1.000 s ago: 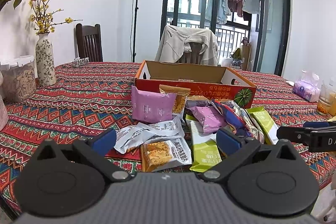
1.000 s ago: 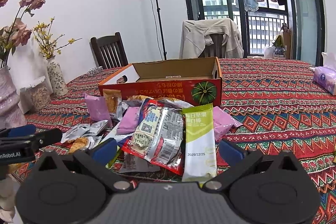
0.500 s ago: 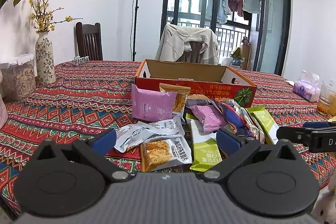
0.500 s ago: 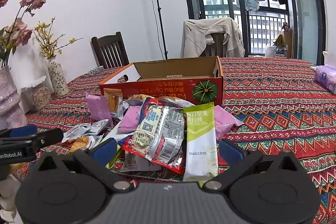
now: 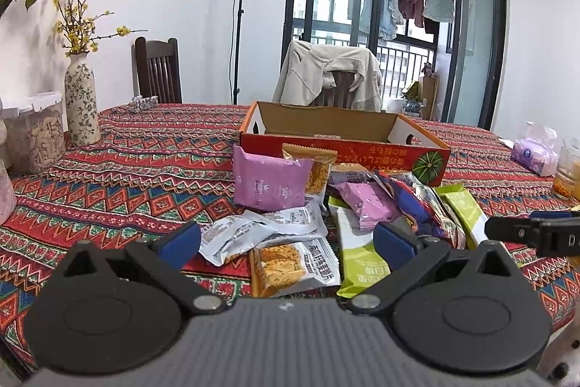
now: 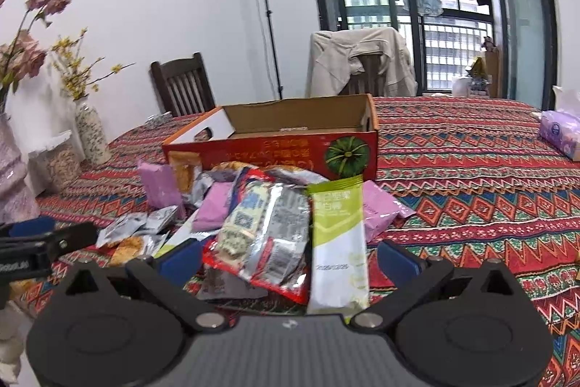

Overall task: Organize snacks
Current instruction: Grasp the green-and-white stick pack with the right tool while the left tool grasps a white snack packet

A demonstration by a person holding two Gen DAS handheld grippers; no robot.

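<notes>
change since earlier: right wrist view sits a bit closer to the snack pile, box and green bar slightly larger and blurred; left wrist view barely shifted.
left gripper [image 5: 286, 243]: blue-padded fingers spread wide, nothing between them, hovering over the near edge of the pile.
right gripper [image 6: 288, 258]: fingers spread wide too, holding nothing, low over the near side of the pile; also seen as a black finger at the right edge of the left view.
snack pile [image 5: 326, 216]: loose packets heaped on the table just in front of the box, none inside the box as far as visible.
cardboard box [image 5: 344, 140]: red-orange, open top, behind the pile, near table middle; interior looks bare from this angle.
pink packet [image 5: 268, 182]: standing upright, leaning against the box front.
orange cracker packet [image 5: 293, 262]: flat, nearest the left gripper, between its fingers in view.
green bar [image 6: 339, 238]: lying lengthwise toward the right gripper, resting over a silver-red packet [image 6: 268, 234].
table [image 5: 127, 176]: covered by red patterned cloth.
vase [image 5: 80, 104]: left side with yellow flowers, well apart from the pile.
tissue pack [image 5: 533, 155]: far right, apart from the snacks.
</notes>
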